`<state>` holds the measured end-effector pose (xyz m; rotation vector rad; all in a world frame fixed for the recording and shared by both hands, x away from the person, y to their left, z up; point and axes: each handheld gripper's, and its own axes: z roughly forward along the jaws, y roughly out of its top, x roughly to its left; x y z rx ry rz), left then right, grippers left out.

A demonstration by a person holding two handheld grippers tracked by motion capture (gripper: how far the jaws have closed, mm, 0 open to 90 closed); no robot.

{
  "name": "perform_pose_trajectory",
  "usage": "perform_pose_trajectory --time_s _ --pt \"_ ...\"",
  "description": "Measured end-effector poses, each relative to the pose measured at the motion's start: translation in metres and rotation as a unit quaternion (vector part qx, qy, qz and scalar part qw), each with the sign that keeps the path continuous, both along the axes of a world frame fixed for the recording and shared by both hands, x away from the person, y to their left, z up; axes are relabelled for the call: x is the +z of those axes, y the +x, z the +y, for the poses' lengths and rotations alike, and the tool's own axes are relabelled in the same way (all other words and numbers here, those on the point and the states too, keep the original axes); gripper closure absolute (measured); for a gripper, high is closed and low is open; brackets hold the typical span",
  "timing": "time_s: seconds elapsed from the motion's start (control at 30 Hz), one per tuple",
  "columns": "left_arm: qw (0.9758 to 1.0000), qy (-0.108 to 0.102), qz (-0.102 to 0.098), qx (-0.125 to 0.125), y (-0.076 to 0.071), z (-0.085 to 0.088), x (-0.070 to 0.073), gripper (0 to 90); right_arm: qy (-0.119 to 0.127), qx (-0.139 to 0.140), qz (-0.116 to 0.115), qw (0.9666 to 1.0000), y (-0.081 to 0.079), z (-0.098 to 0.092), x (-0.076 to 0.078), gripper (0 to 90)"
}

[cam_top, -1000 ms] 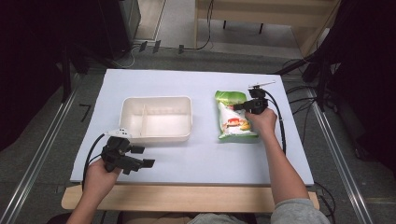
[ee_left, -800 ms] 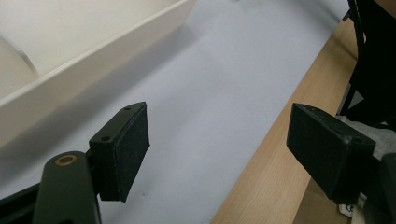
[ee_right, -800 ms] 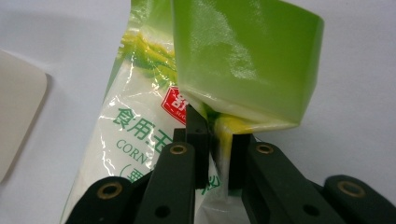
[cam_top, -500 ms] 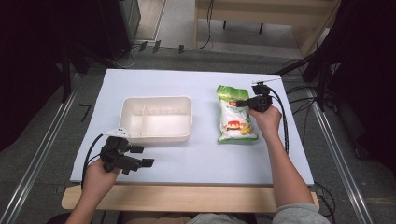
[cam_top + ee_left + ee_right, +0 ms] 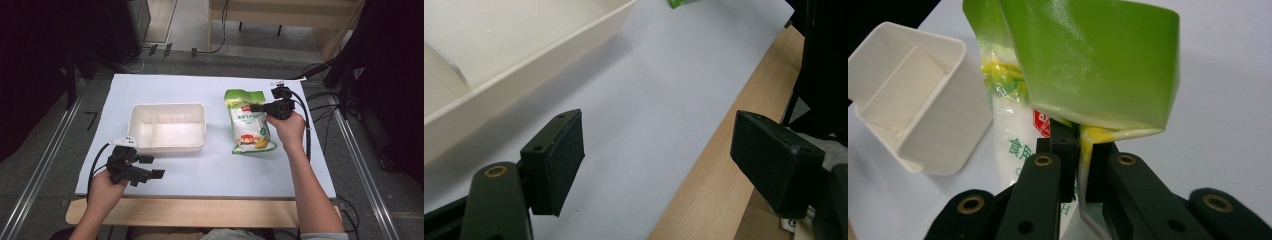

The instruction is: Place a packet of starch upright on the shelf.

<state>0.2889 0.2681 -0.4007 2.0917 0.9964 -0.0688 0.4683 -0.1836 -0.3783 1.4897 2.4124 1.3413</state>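
A green and white snack bag (image 5: 247, 122) lies right of centre on the white table sheet, its top end lifted. My right gripper (image 5: 254, 107) is shut on the bag's right edge near the top; in the right gripper view the jaws pinch the bag's edge (image 5: 1082, 150) and the green top (image 5: 1093, 55) folds over above them. A white plastic tray (image 5: 168, 127) with a divider sits left of the bag, also seen as the tray (image 5: 918, 105) in that view. My left gripper (image 5: 151, 167) hovers open near the front left edge, its pads (image 5: 560, 160) wide apart over the sheet beside the tray's wall (image 5: 524, 75).
The white sheet (image 5: 210, 165) covers the table, with a wooden strip (image 5: 200, 212) along the front edge. Cables (image 5: 305, 130) trail from the right gripper off the right side. Metal rails (image 5: 45, 150) flank the table.
The right gripper has carried the bag's top edge up and away from the person, lifting and folding it. The left gripper has stayed in place, open.
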Motion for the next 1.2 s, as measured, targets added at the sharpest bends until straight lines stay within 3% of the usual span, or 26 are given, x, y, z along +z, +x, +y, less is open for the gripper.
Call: perform_pose_trajectory --time_s 0.27,0.5,0.73,1.2 --pt "1.0 0.0 -0.001 -0.002 0.0 0.001 0.001 22.4 -0.009 0.024 -0.017 0.9995 -0.023 0.015 0.018 88.9" --pt "1.0 -0.003 -0.003 -0.001 0.0 0.0 0.001 22.4 -0.002 0.033 -0.034 0.9989 -0.04 0.013 0.034 89.1" --pt "1.0 0.001 -0.002 -0.002 0.0 -0.001 0.001 22.4 -0.005 0.038 -0.053 0.9979 -0.047 0.017 0.046 89.2" --pt "1.0 -0.002 -0.001 -0.002 0.0 0.0 0.001 22.4 -0.004 0.05 -0.067 0.9965 -0.055 0.027 0.06 89.3"
